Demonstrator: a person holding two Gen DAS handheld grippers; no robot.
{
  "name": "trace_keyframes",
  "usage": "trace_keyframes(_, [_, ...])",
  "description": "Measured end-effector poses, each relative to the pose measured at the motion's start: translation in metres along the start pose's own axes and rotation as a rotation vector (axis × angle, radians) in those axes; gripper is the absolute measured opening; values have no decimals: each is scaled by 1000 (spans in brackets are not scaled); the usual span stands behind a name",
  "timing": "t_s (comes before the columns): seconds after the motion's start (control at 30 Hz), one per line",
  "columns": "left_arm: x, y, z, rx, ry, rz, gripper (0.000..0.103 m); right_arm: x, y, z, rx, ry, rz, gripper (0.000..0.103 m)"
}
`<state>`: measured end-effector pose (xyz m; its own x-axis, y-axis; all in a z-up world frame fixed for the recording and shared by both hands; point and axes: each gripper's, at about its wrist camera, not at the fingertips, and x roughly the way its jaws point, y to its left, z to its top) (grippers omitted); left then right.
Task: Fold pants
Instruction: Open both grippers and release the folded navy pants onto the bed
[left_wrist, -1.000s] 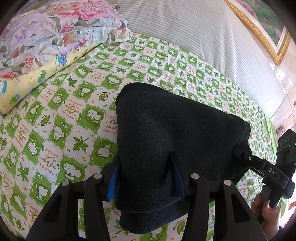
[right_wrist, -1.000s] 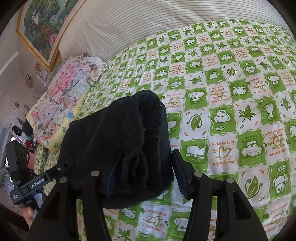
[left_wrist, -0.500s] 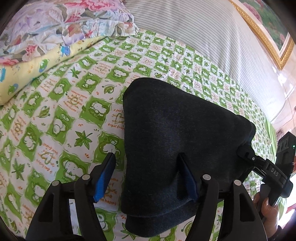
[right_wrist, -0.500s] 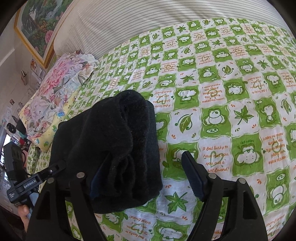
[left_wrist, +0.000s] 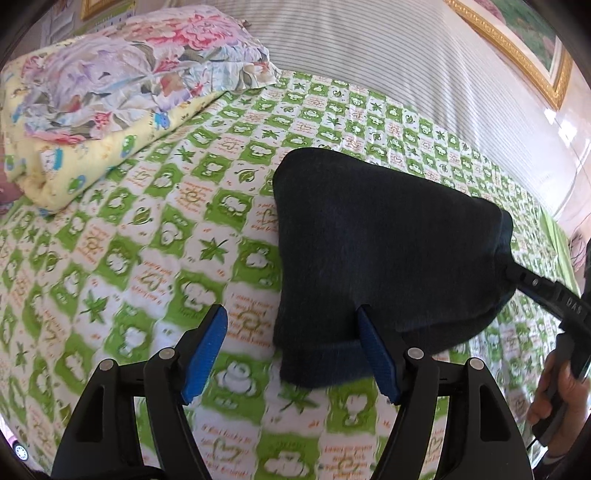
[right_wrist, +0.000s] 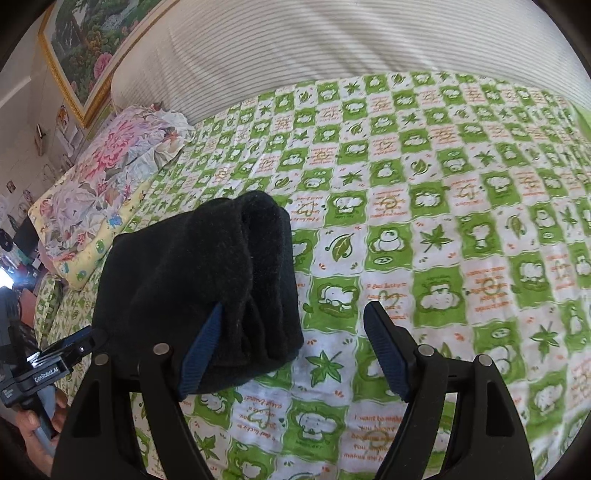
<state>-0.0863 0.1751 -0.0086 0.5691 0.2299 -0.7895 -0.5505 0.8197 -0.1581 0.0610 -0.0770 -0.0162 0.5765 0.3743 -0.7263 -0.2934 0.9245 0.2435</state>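
Observation:
The dark folded pants (left_wrist: 376, 251) lie as a thick bundle on the green and white patterned bed sheet (left_wrist: 147, 258). My left gripper (left_wrist: 291, 350) is open; the near left corner of the pants lies by its right finger. In the right wrist view the pants (right_wrist: 207, 280) sit at left, and my right gripper (right_wrist: 295, 350) is open with its left finger against the bundle's near right end. Each view shows the other gripper at the far side of the bundle.
A floral pillow (left_wrist: 122, 70) on a yellow folded blanket (left_wrist: 96, 147) lies at the head of the bed. A striped white cover (right_wrist: 332, 48) runs along the far side. A gold-framed picture (right_wrist: 85, 48) hangs on the wall.
Both grippers have opened and let go of the pants. Both have drawn back, and the bundle now rests on the bed.

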Motion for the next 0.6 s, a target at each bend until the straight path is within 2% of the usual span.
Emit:
trace_keyframes(0.3, [-20, -10, -17, 46, -19, 7, 72, -34, 22, -13, -42, -43, 50, 79])
trace_keyframes(0.6, [-33, -19, -26, 76, -27, 9, 79, -49, 49, -29, -169, -32, 100, 92])
